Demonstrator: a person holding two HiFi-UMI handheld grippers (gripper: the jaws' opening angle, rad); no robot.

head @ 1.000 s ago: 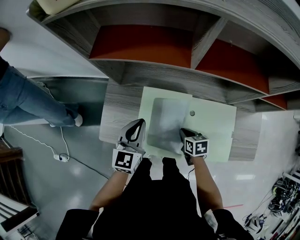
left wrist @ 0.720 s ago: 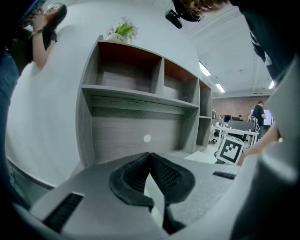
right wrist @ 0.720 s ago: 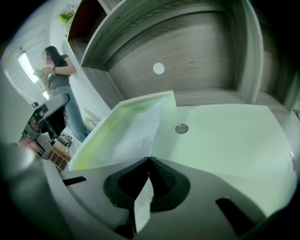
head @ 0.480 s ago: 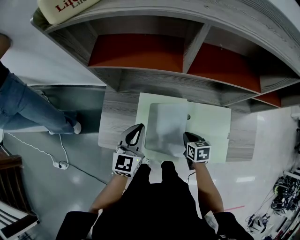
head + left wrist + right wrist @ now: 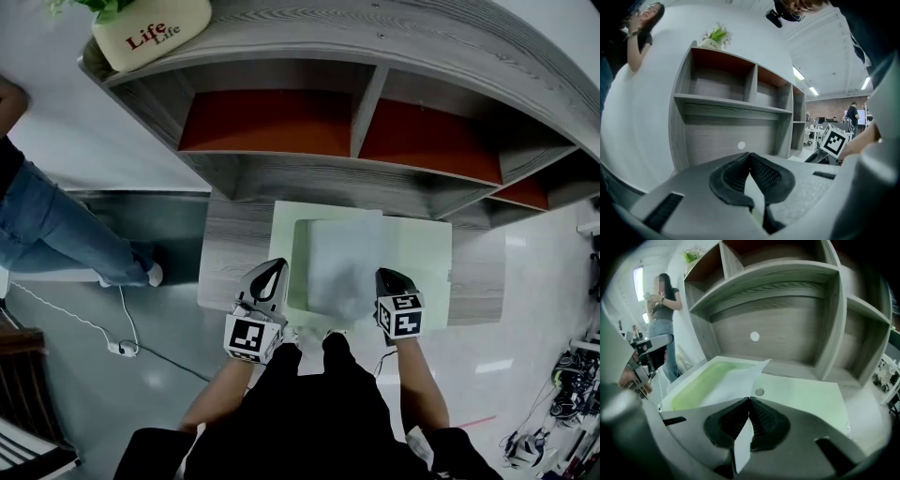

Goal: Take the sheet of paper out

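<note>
On the grey desk (image 5: 230, 246), right gripper (image 5: 386, 277) pinches the sheet (image 5: 345, 251), likely light and limp, at its near edge; left gripper (image 5: 274, 270) clamps the green folder (image 5: 422, 262)

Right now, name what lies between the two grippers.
In the head view, the sheet of paper lies between the left gripper and right gripper, over the green folder.

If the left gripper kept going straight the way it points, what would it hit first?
Most likely the shelf unit's grey back panel, near its white dot; depth is unclear.
</note>
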